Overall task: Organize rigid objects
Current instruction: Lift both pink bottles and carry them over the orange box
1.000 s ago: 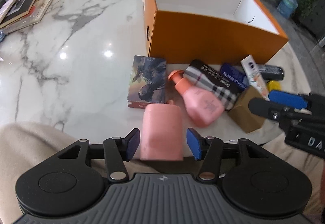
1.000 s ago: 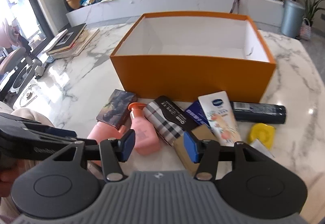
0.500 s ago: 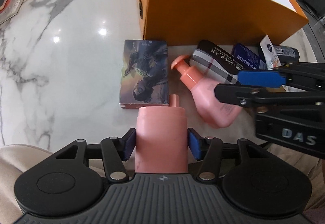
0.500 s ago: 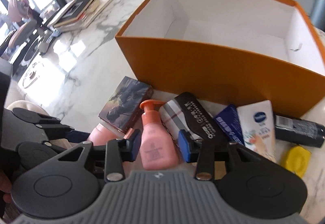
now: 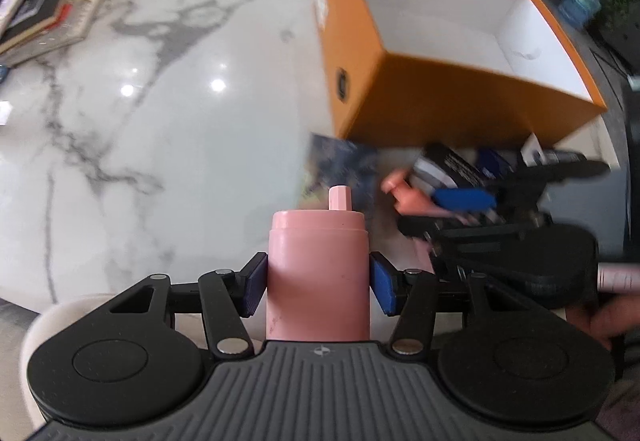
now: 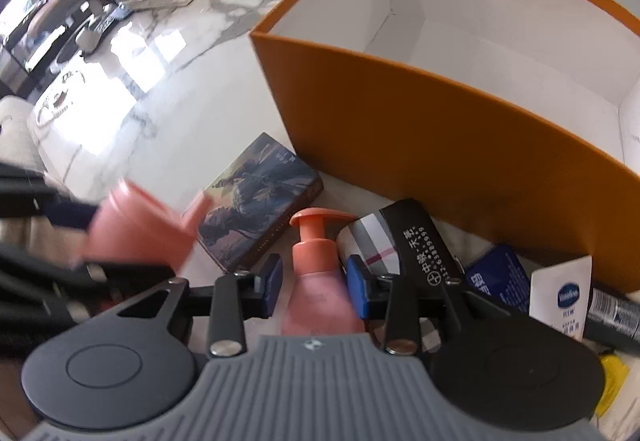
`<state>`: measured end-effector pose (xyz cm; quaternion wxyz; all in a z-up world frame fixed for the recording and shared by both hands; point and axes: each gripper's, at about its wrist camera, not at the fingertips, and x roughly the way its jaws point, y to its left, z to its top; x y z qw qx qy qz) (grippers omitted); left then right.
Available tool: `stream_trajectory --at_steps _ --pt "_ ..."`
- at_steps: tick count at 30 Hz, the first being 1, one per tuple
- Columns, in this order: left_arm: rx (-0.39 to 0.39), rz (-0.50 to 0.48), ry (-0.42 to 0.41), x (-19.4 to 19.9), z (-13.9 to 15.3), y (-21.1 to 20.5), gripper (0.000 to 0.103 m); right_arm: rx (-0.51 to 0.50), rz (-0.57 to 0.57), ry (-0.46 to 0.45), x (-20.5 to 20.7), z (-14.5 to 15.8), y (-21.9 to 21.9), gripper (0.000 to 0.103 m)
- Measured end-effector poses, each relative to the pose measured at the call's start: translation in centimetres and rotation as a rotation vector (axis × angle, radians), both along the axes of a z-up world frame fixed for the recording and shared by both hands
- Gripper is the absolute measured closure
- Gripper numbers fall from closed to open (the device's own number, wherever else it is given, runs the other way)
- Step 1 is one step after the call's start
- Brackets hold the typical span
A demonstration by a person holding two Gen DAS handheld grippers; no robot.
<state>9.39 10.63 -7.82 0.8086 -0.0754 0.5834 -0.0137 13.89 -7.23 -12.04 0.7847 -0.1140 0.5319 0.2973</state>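
Note:
My left gripper (image 5: pixel 319 289) is shut on a plain pink bottle (image 5: pixel 318 261) with a small spout, held above the marble table's near edge; it shows blurred in the right wrist view (image 6: pixel 132 225). My right gripper (image 6: pixel 315 285) points down over a salmon pump bottle (image 6: pixel 312 241) lying on the table. Its jaws are closing with the bottle's body between them, and a thin gap remains at the left pad. The open orange box (image 6: pixel 400 129) with a white inside stands just behind the pile. In the left wrist view, the right gripper (image 5: pixel 452 215) sits right of the pink bottle.
A picture-printed card box (image 6: pixel 256 201), a plaid pouch (image 6: pixel 372 237), a blue packet (image 6: pixel 496 277), a white tube (image 6: pixel 560 293), a dark can (image 6: pixel 612 317) and a yellow item (image 6: pixel 612 381) lie before the box. Books (image 5: pixel 44 21) lie stacked at the far left of the marble table (image 5: pixel 160 121).
The left gripper closed on the pink bottle and carried it leftward off the pile. The right gripper swung left and down over the pump bottle, its jaws narrowing around it.

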Motion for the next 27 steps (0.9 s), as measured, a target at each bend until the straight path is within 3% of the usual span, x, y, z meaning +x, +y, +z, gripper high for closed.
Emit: stream_trajectory --at_steps 6,10,19,27 --pt "0.031 0.039 0.011 1.0 -0.2 0.4 0.041 -0.113 0.072 -0.138 -2.4 -0.5 1.7 0.065" --pt "0.034 0.056 0.010 0.6 -0.1 -0.3 0.041 -0.188 0.117 -0.225 -4.0 -0.8 2.4 0.071" --pt "0.022 0.072 -0.046 -0.8 1.6 -1.6 0.041 -0.044 0.025 -0.223 -5.4 2.1 -1.6 0.074" --pt "-0.015 0.054 -0.217 -1.7 4.1 -3.5 0.041 0.108 -0.124 -0.275 -8.1 5.1 -6.4 0.076"
